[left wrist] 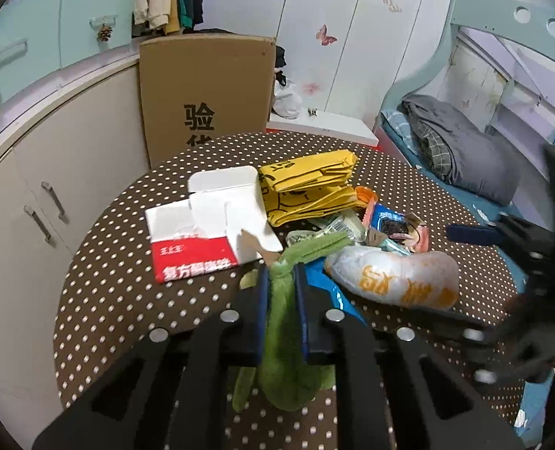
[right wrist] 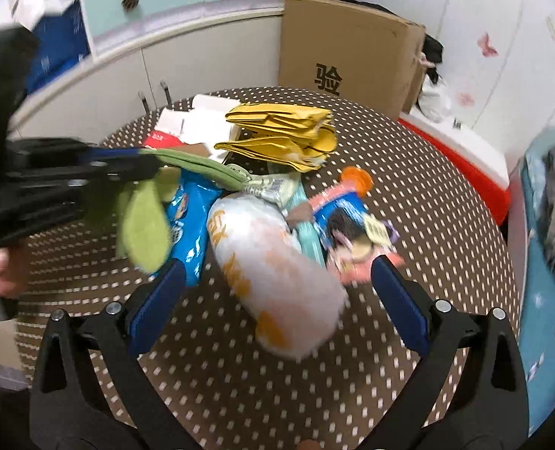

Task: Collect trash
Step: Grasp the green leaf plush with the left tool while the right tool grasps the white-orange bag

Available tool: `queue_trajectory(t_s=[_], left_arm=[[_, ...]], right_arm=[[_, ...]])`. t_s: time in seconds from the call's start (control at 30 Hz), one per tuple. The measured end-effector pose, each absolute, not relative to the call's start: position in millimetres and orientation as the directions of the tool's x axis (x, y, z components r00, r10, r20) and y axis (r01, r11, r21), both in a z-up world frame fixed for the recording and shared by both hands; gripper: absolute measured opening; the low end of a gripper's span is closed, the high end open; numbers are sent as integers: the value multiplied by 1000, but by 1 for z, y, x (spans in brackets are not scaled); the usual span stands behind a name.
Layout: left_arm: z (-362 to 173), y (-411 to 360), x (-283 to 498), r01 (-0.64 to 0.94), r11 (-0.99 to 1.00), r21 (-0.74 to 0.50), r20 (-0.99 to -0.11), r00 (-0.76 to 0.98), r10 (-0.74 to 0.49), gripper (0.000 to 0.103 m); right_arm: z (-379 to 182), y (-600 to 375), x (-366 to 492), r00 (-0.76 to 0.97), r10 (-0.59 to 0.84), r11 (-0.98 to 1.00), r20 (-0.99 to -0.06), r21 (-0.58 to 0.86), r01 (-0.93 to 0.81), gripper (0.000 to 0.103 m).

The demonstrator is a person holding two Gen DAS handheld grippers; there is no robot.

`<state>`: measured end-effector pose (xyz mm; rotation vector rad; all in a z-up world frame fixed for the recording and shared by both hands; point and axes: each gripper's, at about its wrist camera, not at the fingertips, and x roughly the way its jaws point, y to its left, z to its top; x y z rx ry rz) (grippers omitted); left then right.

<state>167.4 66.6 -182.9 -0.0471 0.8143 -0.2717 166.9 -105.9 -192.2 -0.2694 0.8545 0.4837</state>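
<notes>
A pile of trash lies on the round brown polka-dot table (left wrist: pixel 120 300). My left gripper (left wrist: pixel 281 273) is shut on a green cloth (left wrist: pixel 288 341), which hangs between its fingers; it shows from the side in the right wrist view (right wrist: pixel 146 225). A white and orange wrapper (left wrist: pixel 393 277) lies right of it. My right gripper (right wrist: pixel 277 273) is open, its fingers on either side of that wrapper (right wrist: pixel 273 266). A blue snack bag (right wrist: pixel 189 225), a yellow folded bag (left wrist: pixel 311 187), a red and white box (left wrist: pixel 202 232) and small wrappers (right wrist: pixel 348 221) lie around.
A tall cardboard box (left wrist: pixel 206 90) stands behind the table. Cabinets (left wrist: pixel 52 172) run along the left. A bed with grey bedding (left wrist: pixel 461 150) is on the right. A white and red low box (right wrist: pixel 464 157) sits on the floor behind.
</notes>
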Motion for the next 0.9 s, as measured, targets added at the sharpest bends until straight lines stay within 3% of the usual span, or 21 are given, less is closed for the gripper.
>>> queue_trajectory(t_s=[0.03,0.13,0.17,0.5,0.9], left_arm=[[-182,68,166,217,965,-147,-710,656,-256,13],[-177,75,156,204,967,-156,-702,665,-253,13],[-174,78,151,197,968,-156,-698,671,-250,13],[-141,79,126,209,961,-179,-643,714,-275,13],[-90,5,120,349,922,-167,-569,730,-379,13]], right_arm=[[-195,-102,170,556,300,853,-775,-44,-521,95],[-210,-92,173,525,266,831,-808,-84,-550,52],[-211,-93,171,525,267,834,-808,-80,-546,48],[-165,-168,139,534,509,837,-675,245,-489,47],[-100,-301,98,716,505,855,-482,394,-338,47]])
